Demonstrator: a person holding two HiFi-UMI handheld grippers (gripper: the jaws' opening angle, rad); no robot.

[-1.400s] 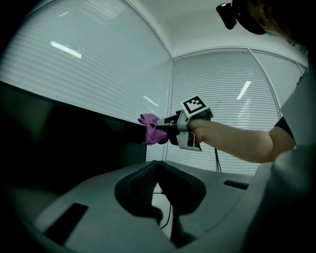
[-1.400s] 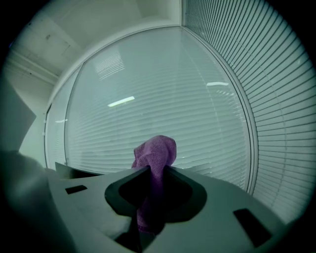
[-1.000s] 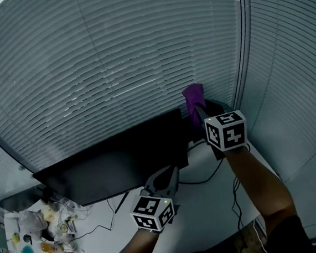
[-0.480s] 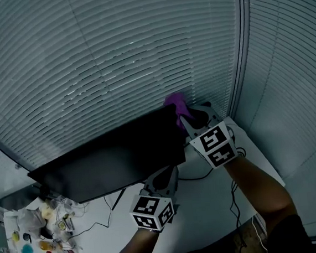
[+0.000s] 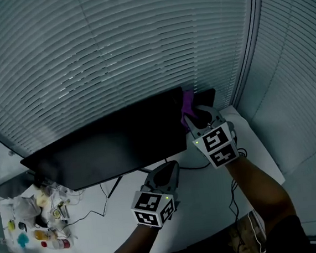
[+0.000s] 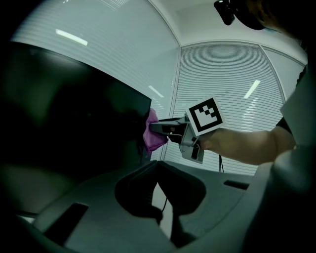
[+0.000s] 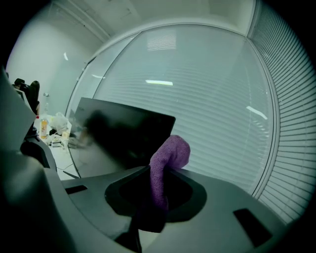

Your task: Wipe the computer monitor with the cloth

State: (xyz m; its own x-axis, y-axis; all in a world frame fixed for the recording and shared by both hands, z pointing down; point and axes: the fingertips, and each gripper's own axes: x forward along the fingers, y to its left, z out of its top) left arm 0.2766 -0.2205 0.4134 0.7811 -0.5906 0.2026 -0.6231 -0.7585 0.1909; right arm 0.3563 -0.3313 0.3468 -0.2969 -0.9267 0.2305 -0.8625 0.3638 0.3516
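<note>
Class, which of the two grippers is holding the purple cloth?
The right gripper, its jaws shut on the cloth at the monitor's right edge; the left gripper, lower down, holds nothing.

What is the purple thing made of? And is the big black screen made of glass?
The purple cloth looks like soft, fuzzy fabric, maybe microfibre: its surface is nubbly and it bends over limply. The monitor screen looks smooth, dark and a little shiny, with blurry reflections; glass or plastic, I cannot tell.
</note>
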